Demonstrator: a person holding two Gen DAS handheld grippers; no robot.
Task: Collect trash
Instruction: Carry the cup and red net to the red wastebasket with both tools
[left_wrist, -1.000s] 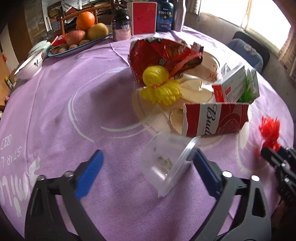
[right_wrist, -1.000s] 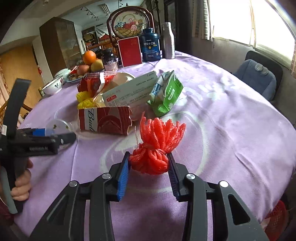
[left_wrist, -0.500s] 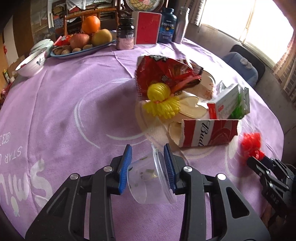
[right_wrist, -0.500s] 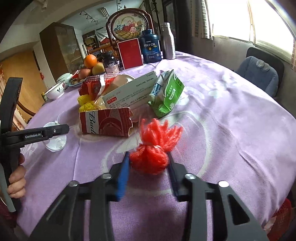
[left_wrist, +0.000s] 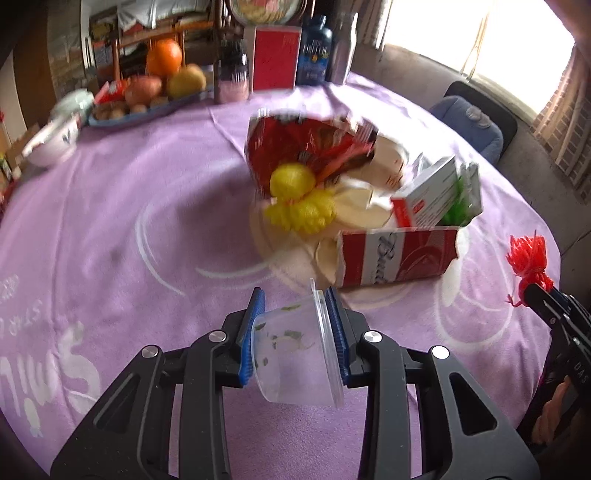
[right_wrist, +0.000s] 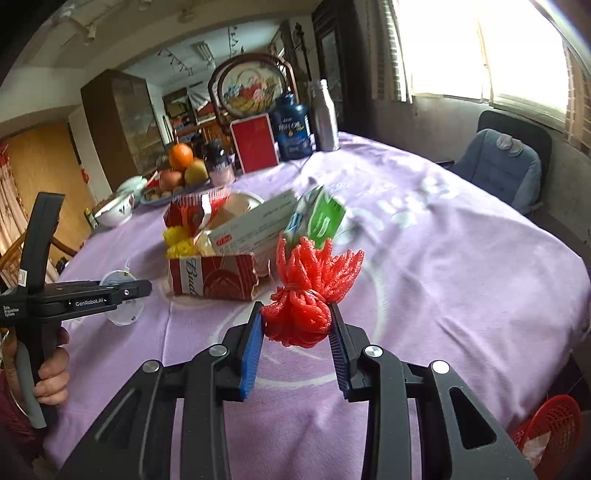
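A clear plastic cup (left_wrist: 295, 350) with green scraps inside lies on its side between the blue pads of my left gripper (left_wrist: 294, 295), which is shut on it just above the purple tablecloth (left_wrist: 129, 229). My right gripper (right_wrist: 296, 308) holds a red foam net (right_wrist: 314, 269) off the cloth, and its jaws are closing on the net. Further trash is piled mid-table: a torn red Budweiser carton (left_wrist: 395, 254), a yellow foam net (left_wrist: 299, 203), a red snack bag (left_wrist: 306, 147), a white medicine box (left_wrist: 424, 195) and a green carton (right_wrist: 325, 218).
At the table's far side stand a fruit tray (left_wrist: 147, 107), dark bottles (left_wrist: 314, 51), a red box (left_wrist: 275, 55) and a white bowl (left_wrist: 51, 144). A blue cushioned chair (right_wrist: 498, 166) is by the window. A red basket (right_wrist: 546, 424) sits below the table edge, lower right.
My left gripper went from wide open around the cup to shut on it and tipped it up. My right gripper rose with the red net off the cloth.
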